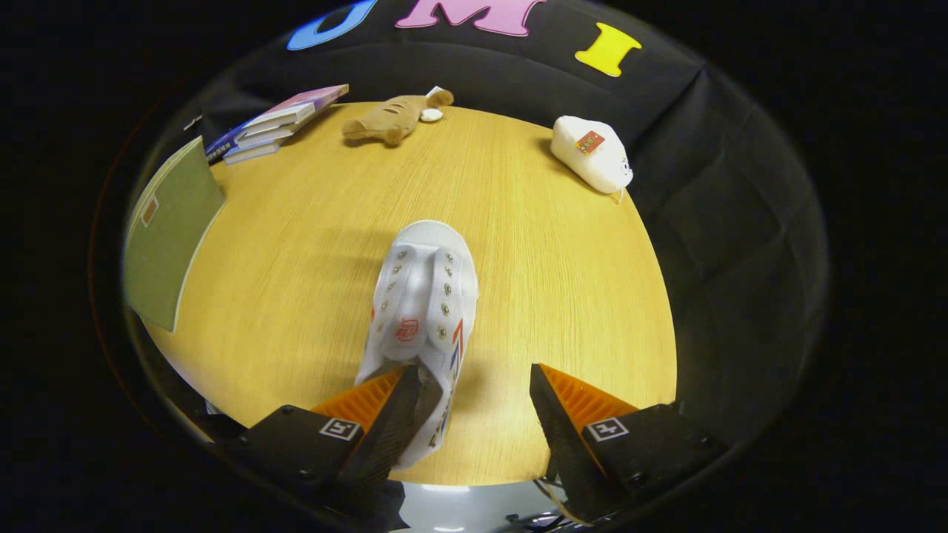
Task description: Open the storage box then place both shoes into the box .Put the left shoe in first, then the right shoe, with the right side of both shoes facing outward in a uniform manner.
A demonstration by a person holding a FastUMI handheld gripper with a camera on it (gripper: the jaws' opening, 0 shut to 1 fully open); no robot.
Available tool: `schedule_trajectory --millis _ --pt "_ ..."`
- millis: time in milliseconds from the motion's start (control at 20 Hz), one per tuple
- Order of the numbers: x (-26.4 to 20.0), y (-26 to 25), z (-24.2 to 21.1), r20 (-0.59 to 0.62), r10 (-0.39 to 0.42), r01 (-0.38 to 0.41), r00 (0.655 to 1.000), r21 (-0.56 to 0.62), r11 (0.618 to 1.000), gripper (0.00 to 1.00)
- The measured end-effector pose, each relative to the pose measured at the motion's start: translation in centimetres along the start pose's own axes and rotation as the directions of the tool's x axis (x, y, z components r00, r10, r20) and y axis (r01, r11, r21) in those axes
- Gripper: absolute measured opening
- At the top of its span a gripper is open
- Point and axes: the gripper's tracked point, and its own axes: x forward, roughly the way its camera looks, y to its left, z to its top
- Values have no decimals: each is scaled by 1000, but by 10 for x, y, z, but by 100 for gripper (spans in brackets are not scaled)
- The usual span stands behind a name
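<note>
Canvas shoe [422, 311], lying on the table [563, 281] with its heel end by the left finger of the spread, empty gripper [470, 403], looks light and soft-sided, likely to crumple, so the firmer heel collar seems the best hold.

**Gripper spread wide, low over the counter**

The gripper [470, 403] points forward and slightly down, its two fingers [392, 426] held well apart with a broad gap between the tips. The left finger's tip sits at the heel opening of a white shoe [424, 311]; the right finger stands clear, pressing on nothing.
</note>
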Motion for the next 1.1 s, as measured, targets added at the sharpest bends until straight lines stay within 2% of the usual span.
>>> schedule_trajectory --millis 150,250,350,400,450,550,750,900,1100 --pt "19 3 18 47 35 -35 998 -2 999 88" --pt "26 13 32 83 85 -88 993 39 995 79" --pt "37 23 35 64 125 -129 990 76 989 55" --pt "40 20 34 52 94 -98 994 76 992 29" --pt "41 15 34 51 63 -67 997 82 994 20" --pt "39 19 36 50 76 -82 996 135 987 7" --pt "20 32 42 68 151 -164 986 277 947 5" --pt "-12 35 58 108 147 -174 983 323 930 5" --pt "-71 60 96 159 182 -227 970 340 913 5"
